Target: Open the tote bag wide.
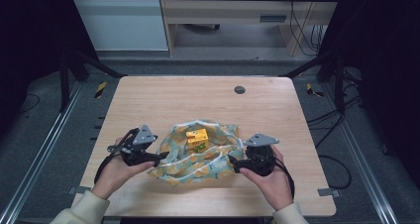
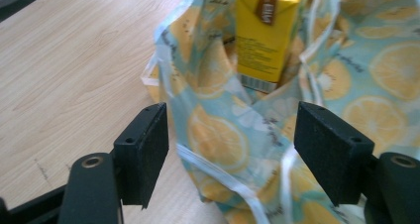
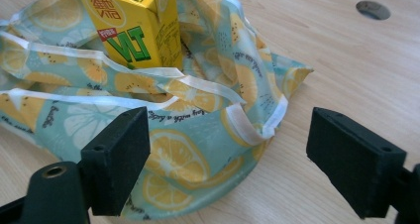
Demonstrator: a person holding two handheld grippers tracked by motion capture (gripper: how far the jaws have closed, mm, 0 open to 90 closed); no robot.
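Now both jaws spread wide, left gripper [image 2: 231, 154] straddling lemon-print bag [image 2: 218, 135], right gripper [image 3: 228, 159] at its edge, holding nothing.

A: What carries everything here?

B: A light wooden table [image 1: 148, 100] with rounded corners, its grain running side to side (a small dark round cable hole [image 1: 239, 89] sits near the far edge).

A: And what lies on it?

B: A crumpled cloth bag [image 1: 218, 164], pale teal with lemon slices and white trim, spread on the near half of the top. A yellow drink carton [image 1: 197, 140] stands upright within its folds, so fabric lies between it and the wood
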